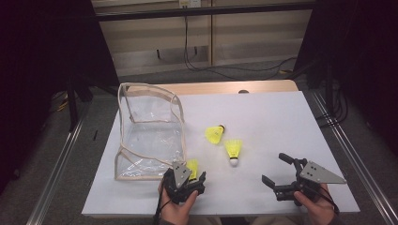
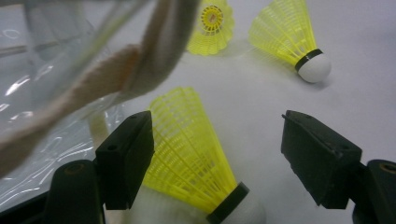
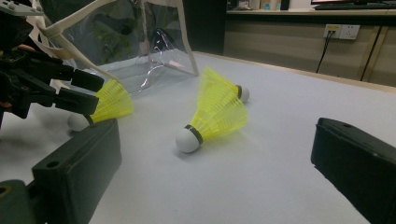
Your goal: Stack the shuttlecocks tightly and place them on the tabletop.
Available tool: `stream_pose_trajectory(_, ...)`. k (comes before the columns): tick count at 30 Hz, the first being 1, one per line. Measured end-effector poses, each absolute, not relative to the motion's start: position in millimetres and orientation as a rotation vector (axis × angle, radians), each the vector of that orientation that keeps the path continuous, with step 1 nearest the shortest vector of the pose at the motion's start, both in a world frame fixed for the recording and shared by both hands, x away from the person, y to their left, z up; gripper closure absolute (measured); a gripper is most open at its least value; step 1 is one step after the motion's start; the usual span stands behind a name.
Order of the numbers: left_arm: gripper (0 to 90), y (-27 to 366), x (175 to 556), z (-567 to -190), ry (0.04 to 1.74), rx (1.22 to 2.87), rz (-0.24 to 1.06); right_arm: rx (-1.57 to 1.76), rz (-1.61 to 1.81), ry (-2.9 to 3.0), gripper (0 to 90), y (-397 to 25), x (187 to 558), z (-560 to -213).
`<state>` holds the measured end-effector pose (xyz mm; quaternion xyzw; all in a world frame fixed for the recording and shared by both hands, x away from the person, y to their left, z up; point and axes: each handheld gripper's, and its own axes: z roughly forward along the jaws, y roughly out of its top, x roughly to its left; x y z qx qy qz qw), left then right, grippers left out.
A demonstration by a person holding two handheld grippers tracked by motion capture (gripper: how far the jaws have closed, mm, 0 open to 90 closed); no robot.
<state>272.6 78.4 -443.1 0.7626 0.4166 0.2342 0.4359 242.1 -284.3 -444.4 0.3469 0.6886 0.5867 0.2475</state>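
The shuttlecock (image 2: 191, 154) between the jaws of the left gripper (image 1: 186, 180) is a cone of bright yellow plastic mesh — fine ribs crossed by rings — ending in a black band and a rounded white cork. It lies on the table at the near corner of the bag, its skirt against one black jaw while the other jaw stands well clear, so the jaws are spread and not clamped on it. The jaw blocks are matte, blunt and rectangular.

The bag (image 1: 149, 136) is clear, glossy film edged with a soft beige fabric binding; it stands open on the left part of the table, its walls creased and catching reflections.

Two more shuttlecocks of the same make lie apart from the bag near the table's middle: one (image 1: 215, 134) on its side farther back, the other (image 1: 233, 151) just beside it, cork toward the person.

The right gripper (image 1: 281, 174) hovers low over the near right of the table, jaws wide apart with nothing between them — a grey three-cornered plate sits on top.

The table (image 1: 272, 117) is a smooth, matte white sheet over a wooden top whose edge shows at the far side. Beyond it are a grey floor, pale wooden panelling, trailing black cables and a wall socket (image 3: 341, 31).
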Motion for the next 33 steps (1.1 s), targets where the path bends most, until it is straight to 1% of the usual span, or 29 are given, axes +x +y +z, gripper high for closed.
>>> stream_pose_trajectory(4, 19.4, 83.3, 270.0, -444.1, 1.071, 1.897, 0.578, 0.949, 1.601, 1.88, 1.3, -284.2, 242.2, -444.7)
stream_pose_trajectory(6, 19.4, 83.4, 269.3, -445.7, 1.061, 1.916, 0.59, 0.947, 1.6, 1.878, 1.3, -284.3, 242.3, -444.7)
stream_pose_trajectory(7, 20.0, 82.9, 269.7, -446.2, 1.061, 1.915, 0.571, 0.946, 1.599, 1.878, 1.3, -284.4, 242.5, -444.7)
stream_pose_trajectory(8, 22.7, 82.4, 270.2, -446.5, 1.062, 1.924, 0.568, 0.945, 1.601, 1.877, 1.3, -284.4, 242.7, -444.9)
stream_pose_trajectory(10, 23.8, 80.3, 271.6, -448.9, 1.065, 1.948, 0.548, 0.949, 1.599, 1.879, 1.3, -284.0, 242.7, -445.3)
stream_pose_trajectory(11, 25.3, 79.2, 272.0, -450.5, 1.054, 1.959, 0.529, 0.946, 1.598, 1.88, 1.3, -283.9, 242.7, -445.2)
stream_pose_trajectory(13, 34.0, 75.8, 272.1, -452.2, 1.038, 1.978, 0.511, 0.944, 1.599, 1.878, 1.3, -283.8, 242.4, -444.8)
stream_pose_trajectory(15, 35.6, 73.1, 273.9, -452.2, 1.037, 1.985, 0.493, 0.946, 1.599, 1.879, 1.3, -284.1, 242.5, -444.9)
stream_pose_trajectory(20, 53.8, 69.3, 276.2, -452.0, 1.009, 1.978, 0.451, 0.943, 1.601, 1.876, 1.3, -284.8, 242.5, -444.8)
stream_pose_trajectory(26, 61.6, 69.1, 274.1, -450.0, 0.985, 1.97, 0.419, 0.952, 1.6, 1.874, 1.3, -285.2, 242.6, -444.6)
stream_pose_trajectory(33, 66.8, 66.5, 270.7, -447.6, 0.949, 1.954, 0.401, 0.946, 1.598, 1.87, 1.3, -285.9, 242.6, -444.2)
